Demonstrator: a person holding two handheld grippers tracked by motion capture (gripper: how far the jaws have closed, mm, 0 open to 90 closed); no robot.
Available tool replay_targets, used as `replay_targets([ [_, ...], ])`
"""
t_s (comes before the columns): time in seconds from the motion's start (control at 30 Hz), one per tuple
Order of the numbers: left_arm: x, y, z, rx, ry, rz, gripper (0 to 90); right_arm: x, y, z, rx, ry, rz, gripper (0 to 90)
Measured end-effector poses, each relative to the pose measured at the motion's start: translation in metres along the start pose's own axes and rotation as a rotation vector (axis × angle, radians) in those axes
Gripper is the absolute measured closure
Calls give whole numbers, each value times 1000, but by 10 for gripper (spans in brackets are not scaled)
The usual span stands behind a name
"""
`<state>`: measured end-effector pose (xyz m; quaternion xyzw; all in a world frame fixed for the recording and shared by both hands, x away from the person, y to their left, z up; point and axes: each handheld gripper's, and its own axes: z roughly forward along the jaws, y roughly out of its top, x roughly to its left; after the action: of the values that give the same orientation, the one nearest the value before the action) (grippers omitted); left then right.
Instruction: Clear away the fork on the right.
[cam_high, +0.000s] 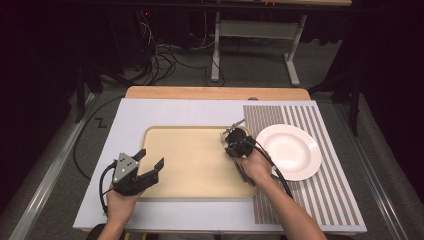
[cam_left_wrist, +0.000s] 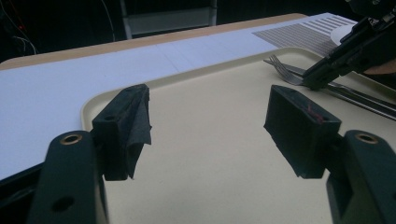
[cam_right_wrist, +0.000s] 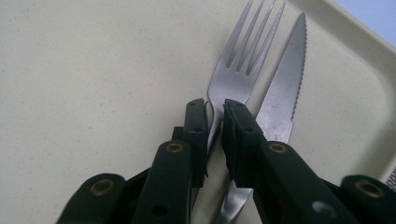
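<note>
My right gripper (cam_right_wrist: 214, 123) had closed on the fork (cam_right_wrist: 238, 70), which lay on the tray (cam_high: 190, 165) beside the knife (cam_right_wrist: 282, 93). Lifting was not yet done. My left gripper (cam_left_wrist: 210, 121) was open.

In the right gripper view the handle of the fork (cam_right_wrist: 243, 60) goes under the black jaws of the right gripper (cam_right_wrist: 215, 135), so it is not possible to say whether the pads already press on its neck. The handle of the knife (cam_right_wrist: 282, 88) is hidden behind the same jaws. In the high view the person's right hand (cam_high: 256, 167) covers most of both pieces, and they are too small there to separate. In the left gripper view the right edge cuts off the knife and fork handles.
</note>
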<state>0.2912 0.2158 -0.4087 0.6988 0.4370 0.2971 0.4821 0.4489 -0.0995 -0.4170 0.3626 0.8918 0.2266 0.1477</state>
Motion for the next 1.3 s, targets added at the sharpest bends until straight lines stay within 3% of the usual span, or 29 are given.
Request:
replay_targets([
  [0.37, 0, 0, 0, -1, 1, 1, 317, -5, 0, 1, -15, 12, 13, 805],
  [0.47, 0, 0, 1, 3, 2, 2, 317, -9, -1, 1, -23, 40, 32, 772],
  [0.83, 0, 0, 0, 1, 4, 1, 316, -8, -5, -5, -38, 40, 12, 645],
  [1.3, 0, 0, 0, 2, 7, 0, 315, -14, -14, -19, -70, 54, 17, 565],
])
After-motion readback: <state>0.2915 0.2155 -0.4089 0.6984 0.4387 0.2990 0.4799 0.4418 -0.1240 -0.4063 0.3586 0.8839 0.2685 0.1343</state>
